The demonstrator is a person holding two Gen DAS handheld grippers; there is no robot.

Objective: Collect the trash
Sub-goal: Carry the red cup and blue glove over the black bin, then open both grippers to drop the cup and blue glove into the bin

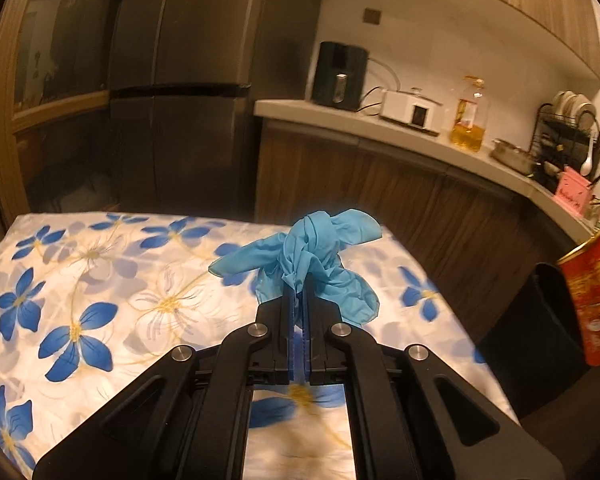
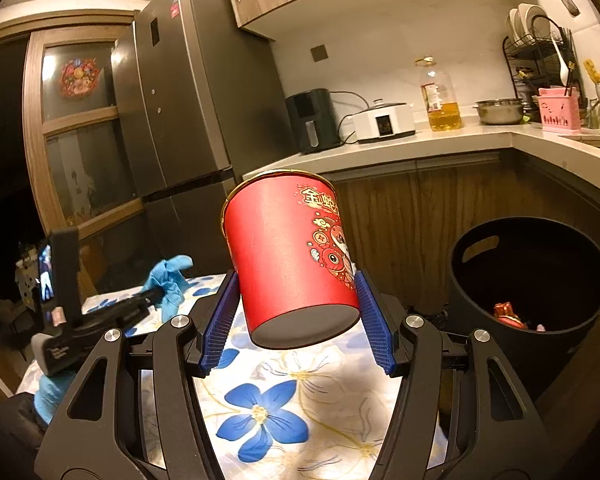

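My left gripper [image 1: 299,286] is shut on a crumpled blue disposable glove [image 1: 312,252] and holds it above the flowered table [image 1: 80,280]. My right gripper [image 2: 298,284] is shut on a red paper cup [image 2: 292,256] with gold print, tilted, held above the table's right part. The cup also shows at the right edge of the left wrist view [image 1: 592,292]. A black trash bin [image 2: 528,276] stands to the right of the table, with red trash inside. The left gripper and glove [image 2: 168,280] show at the left of the right wrist view.
A wooden-fronted counter [image 2: 440,144] runs behind the table and bin, with an air fryer [image 2: 314,120], a white cooker [image 2: 384,122], an oil bottle [image 2: 440,96], a pot and a dish rack. A dark fridge [image 2: 188,100] stands at the back left.
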